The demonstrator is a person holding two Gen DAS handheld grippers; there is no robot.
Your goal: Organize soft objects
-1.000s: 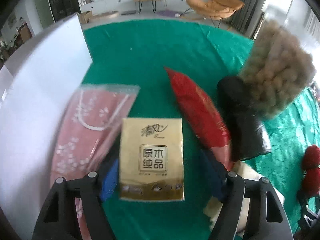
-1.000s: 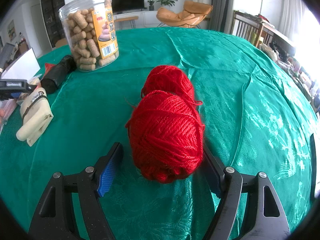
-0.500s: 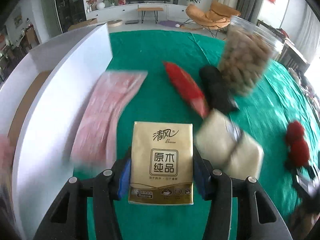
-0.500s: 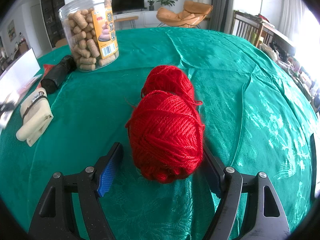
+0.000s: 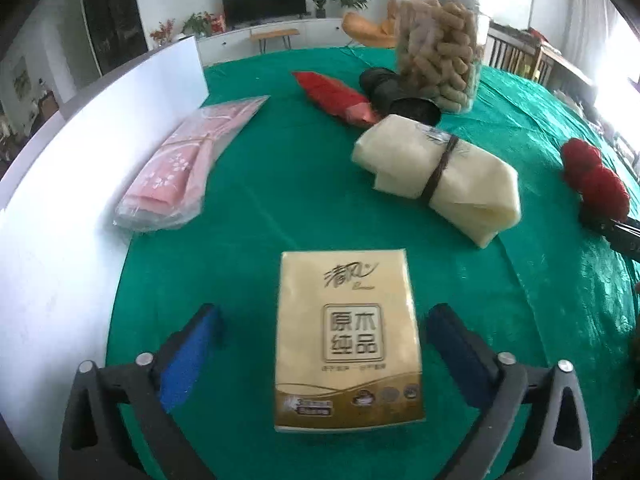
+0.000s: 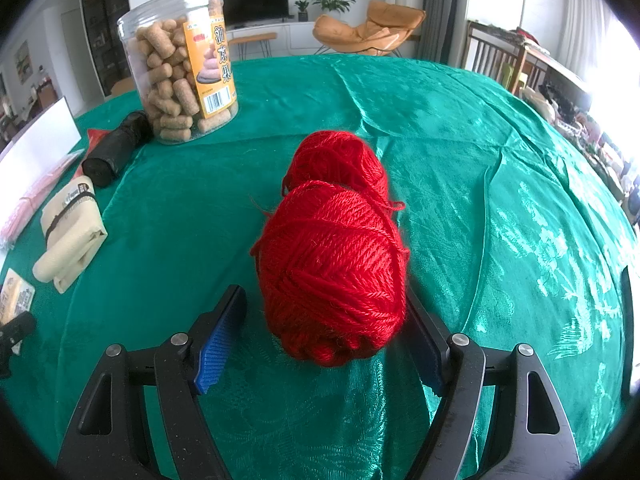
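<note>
Two grippers are over a table with a shiny green cloth. The left gripper is opening its jaws wide. A flat gold pack of paper tissues lies on the cloth between the two blue pads, and neither pad touches it.

Past the gold pack lies a cream folded cloth bundle tied with a dark band. To the left, a pink flowery cloth in a clear plastic bag lies beside a tall white board. Farther back are a red soft packet, a black rolled bundle and a clear plastic jar full of tan puffed snacks. The jar stands upright, just behind the black roll.

The right gripper has its jaws spread around the near end of two red balls of yarn. The left blue pad has a gap to the yarn. The right pad is partly hidden behind the yarn, so I cannot tell if it touches. The two balls lie one behind the other on the green cloth, touching each other.
</note>
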